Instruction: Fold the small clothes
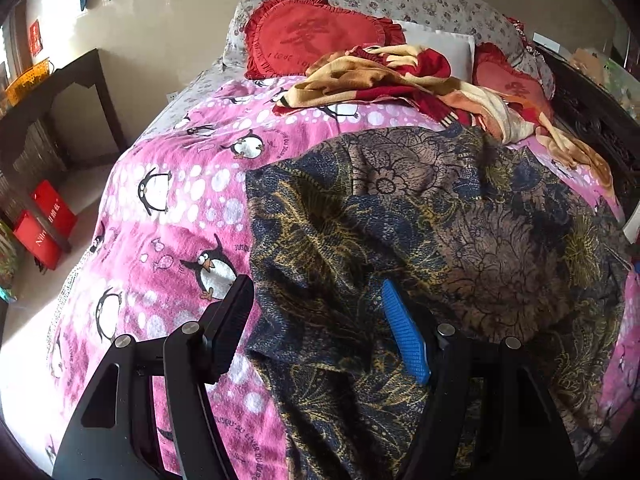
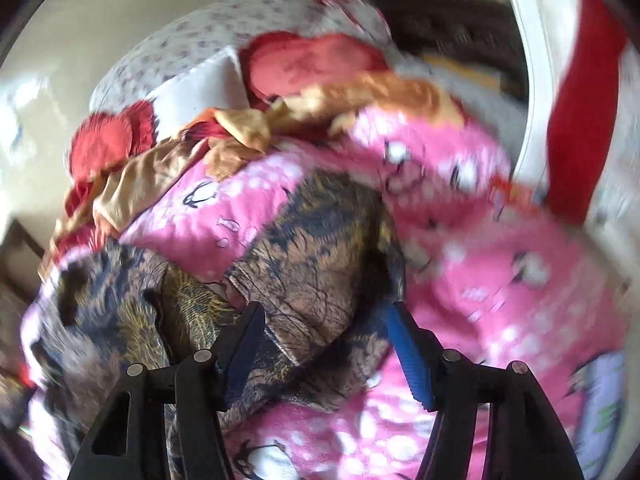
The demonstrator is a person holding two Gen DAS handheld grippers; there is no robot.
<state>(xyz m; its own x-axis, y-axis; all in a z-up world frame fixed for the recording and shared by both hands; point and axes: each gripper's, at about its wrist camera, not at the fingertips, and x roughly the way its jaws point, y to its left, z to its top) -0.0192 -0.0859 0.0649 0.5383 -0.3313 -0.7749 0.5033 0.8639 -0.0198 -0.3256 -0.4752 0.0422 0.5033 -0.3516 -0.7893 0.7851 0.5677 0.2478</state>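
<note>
Folding the dark floral garment point(image 1: 420, 216) on the bed.
Both tongs, left point(image 1: 320, 332) and right point(image 2: 324, 352), are hanging released; I'm thinking grab the 6 o'clock hem evenly, keeping it flat.

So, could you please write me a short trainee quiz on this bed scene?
1. True or false: the left gripper is clamped on the dark garment.
2. What animal is printed on the pink blanket?
3. The red cushion lies: A) at the head of the bed, B) on the floor, C) under the garment.

Key: 1. False, its jaws stand open above the cloth. 2. Penguins. 3. A.
</note>
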